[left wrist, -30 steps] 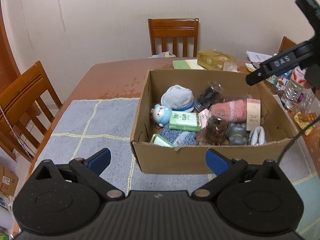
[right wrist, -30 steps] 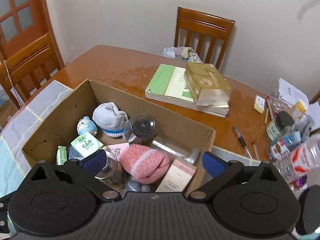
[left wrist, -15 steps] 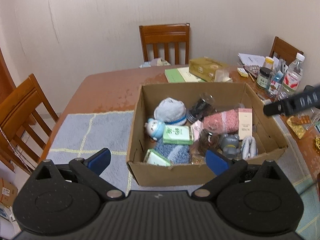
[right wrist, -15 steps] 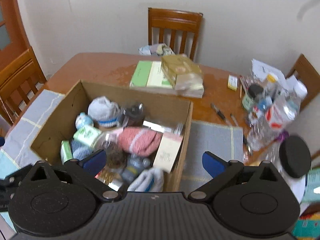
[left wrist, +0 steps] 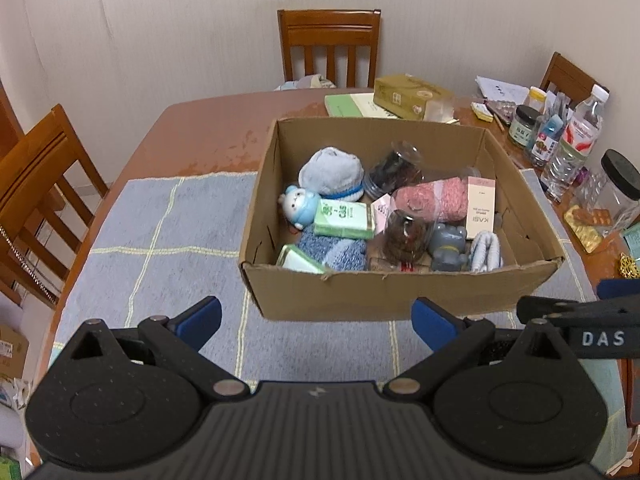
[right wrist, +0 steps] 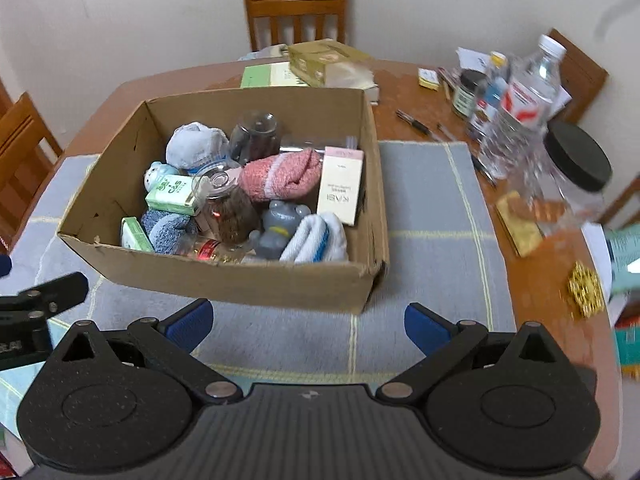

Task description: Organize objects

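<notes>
Two grippers, left gripper and right gripper, both spread wide (empty), cardboard box contents half buried

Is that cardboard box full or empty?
Fairly full. The open-topped cardboard box holds rolled socks, jars and small cartons covering most of its floor.

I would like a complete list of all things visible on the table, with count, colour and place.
brown cardboard box: 1, on grey mat, holds small items
pink rolled towel: 1, in box
grey toy figure: 1, box front
green tissue pack: 1, box left
beige KABI carton: 1, box right
grey checked mat: 1, under box
clear water bottle: 1, table right
black-lidded clear jar: 1, far right
wooden chairs: 3, around table
left tool: open, empty
right tool: open, empty
</notes>
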The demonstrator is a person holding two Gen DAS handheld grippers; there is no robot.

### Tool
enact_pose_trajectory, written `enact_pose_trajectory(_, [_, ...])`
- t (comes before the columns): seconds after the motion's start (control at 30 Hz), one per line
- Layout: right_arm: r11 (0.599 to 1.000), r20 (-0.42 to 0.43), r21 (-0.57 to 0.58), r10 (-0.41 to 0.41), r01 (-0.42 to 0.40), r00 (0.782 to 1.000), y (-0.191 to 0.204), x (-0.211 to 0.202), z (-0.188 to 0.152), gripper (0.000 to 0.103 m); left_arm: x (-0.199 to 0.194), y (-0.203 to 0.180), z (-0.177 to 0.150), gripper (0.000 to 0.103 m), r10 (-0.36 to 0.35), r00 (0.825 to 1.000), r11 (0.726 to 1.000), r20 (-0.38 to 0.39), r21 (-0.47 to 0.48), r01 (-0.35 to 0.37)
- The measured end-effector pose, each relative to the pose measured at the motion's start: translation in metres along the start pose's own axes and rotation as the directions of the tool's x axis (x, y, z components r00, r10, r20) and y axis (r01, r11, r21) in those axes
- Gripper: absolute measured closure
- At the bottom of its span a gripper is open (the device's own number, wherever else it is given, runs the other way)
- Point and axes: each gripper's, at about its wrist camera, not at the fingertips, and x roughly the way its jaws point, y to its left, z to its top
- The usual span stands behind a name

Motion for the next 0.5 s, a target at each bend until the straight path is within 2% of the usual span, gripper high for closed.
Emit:
enact_pose_trajectory(0.13, [0.999,-0.017,0.053,0.002,-0.002,1.0,0.0,-0.012,-0.006,0.0,-0.007,0.001,0.0,0.002,-0.003,1.0,1.0,-0.006,0.002,0.003])
enact_pose_trajectory(0.5, [0.998,0.019,0.05,-0.045,0.044,0.999,0.01,-0.036,-0.007,0.0,-0.022,0.002,0.002,0.002,-0.01,1.0,1.0,-0.005,0.023,0.01])
